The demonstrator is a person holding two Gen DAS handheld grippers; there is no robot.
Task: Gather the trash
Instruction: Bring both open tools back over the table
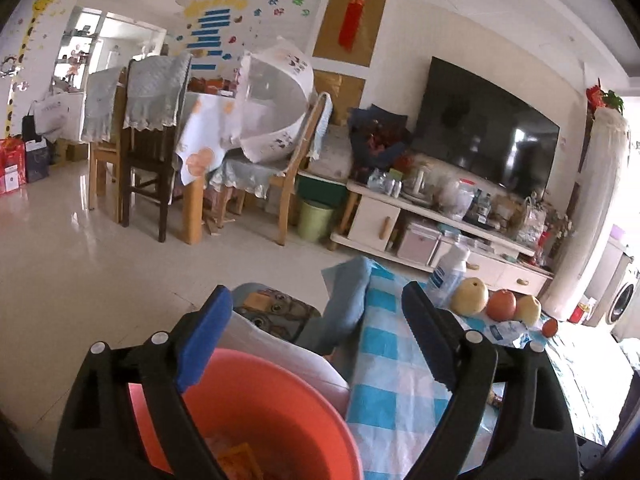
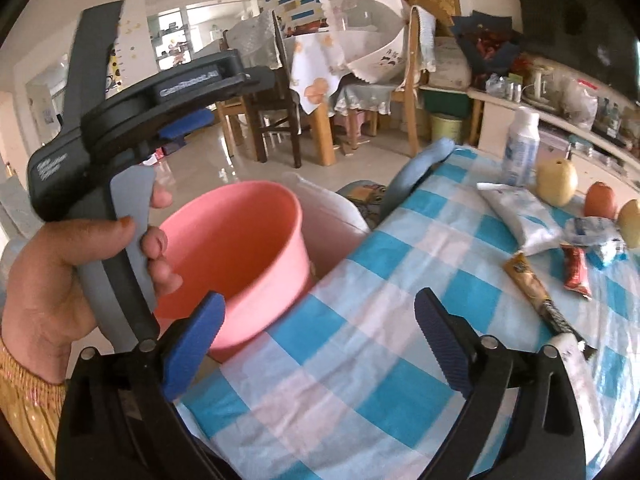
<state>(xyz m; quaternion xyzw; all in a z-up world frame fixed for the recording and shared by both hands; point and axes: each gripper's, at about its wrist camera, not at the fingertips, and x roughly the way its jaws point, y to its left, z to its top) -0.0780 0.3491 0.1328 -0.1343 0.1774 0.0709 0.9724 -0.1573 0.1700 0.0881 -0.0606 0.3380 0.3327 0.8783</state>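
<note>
A pink bucket (image 1: 256, 412) stands beside the table, and some yellow wrappers (image 1: 236, 460) lie inside it. My left gripper (image 1: 316, 296) hangs over the bucket's rim, open, with nothing between its blue pads. In the right wrist view a hand (image 2: 52, 280) holds that left gripper above the bucket (image 2: 240, 248). My right gripper (image 2: 320, 300) is open over the checked tablecloth (image 2: 360, 380) near the bucket, and it holds nothing. To its right lie a tan-and-black stick packet (image 2: 536, 292), a red wrapper (image 2: 576, 268), a white pouch (image 2: 524, 216) and a crumpled blue-white wrapper (image 2: 596, 236).
A white bottle (image 2: 520, 144), a pear (image 2: 556, 182), an orange fruit (image 2: 600, 200) and another pear (image 2: 632, 220) stand at the table's far side. A blue cloth (image 1: 344, 296) hangs off the corner. Beyond are a dining table with chairs (image 1: 152, 152), a green bin (image 1: 314, 218) and a TV cabinet (image 1: 400, 216).
</note>
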